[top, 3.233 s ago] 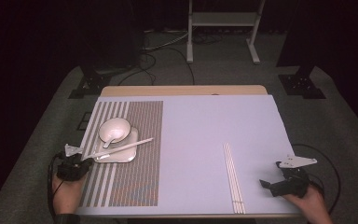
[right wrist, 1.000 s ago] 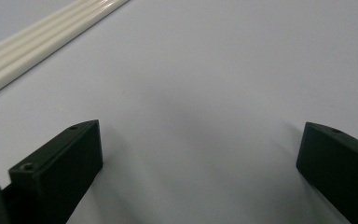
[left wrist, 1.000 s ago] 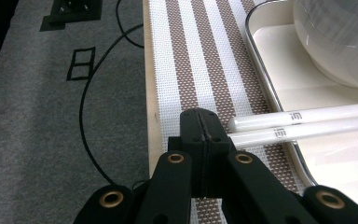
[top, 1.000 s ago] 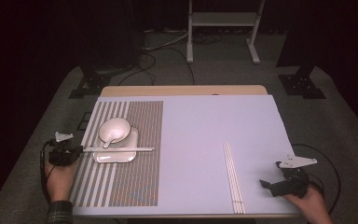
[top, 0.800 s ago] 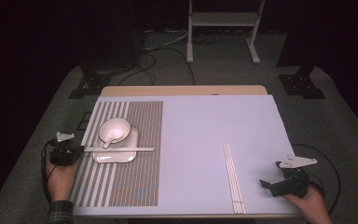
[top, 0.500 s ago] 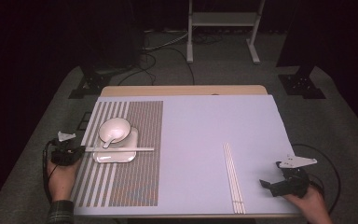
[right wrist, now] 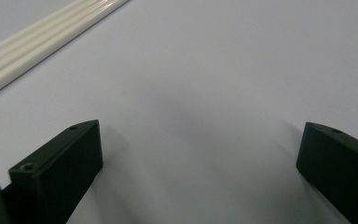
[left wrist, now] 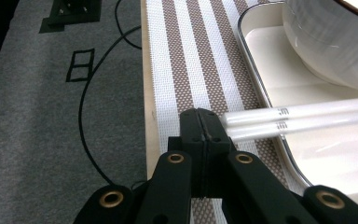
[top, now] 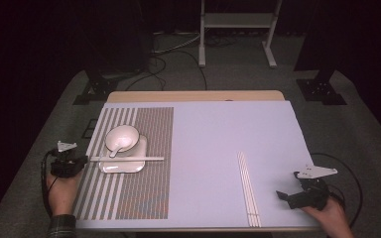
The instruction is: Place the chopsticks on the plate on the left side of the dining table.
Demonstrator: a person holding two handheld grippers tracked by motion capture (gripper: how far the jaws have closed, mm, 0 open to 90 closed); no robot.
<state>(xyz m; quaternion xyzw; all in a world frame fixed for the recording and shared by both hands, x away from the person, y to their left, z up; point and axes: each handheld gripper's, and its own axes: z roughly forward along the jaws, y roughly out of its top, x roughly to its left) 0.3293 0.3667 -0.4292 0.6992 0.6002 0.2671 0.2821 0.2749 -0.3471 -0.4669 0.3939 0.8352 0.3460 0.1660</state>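
My left hand-held gripper (left wrist: 200, 122), jaws together, nothing clamped; tips beside chopsticks (left wrist: 303, 119) lying across tray (left wrist: 261, 88), left of frame. Right hand-held gripper (right wrist: 200, 154) apart. Risk: nudge rolls chopsticks off rim.

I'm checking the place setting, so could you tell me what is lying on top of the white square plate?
On the plate sit a white bowl holding a spoon, and a chopstick pair across it. The plate under the bowl is hidden.

— From my end the placemat (top: 144, 183) is brown with white stripes; bowl (top: 122, 137), tray (top: 129, 166) and chopsticks (top: 129, 158) all white.

— Same on my feed — pale lavender bench (top: 218, 144), cream chopsticks (top: 247, 188) at the right, both grippers black, grey carpet (left wrist: 51, 116).
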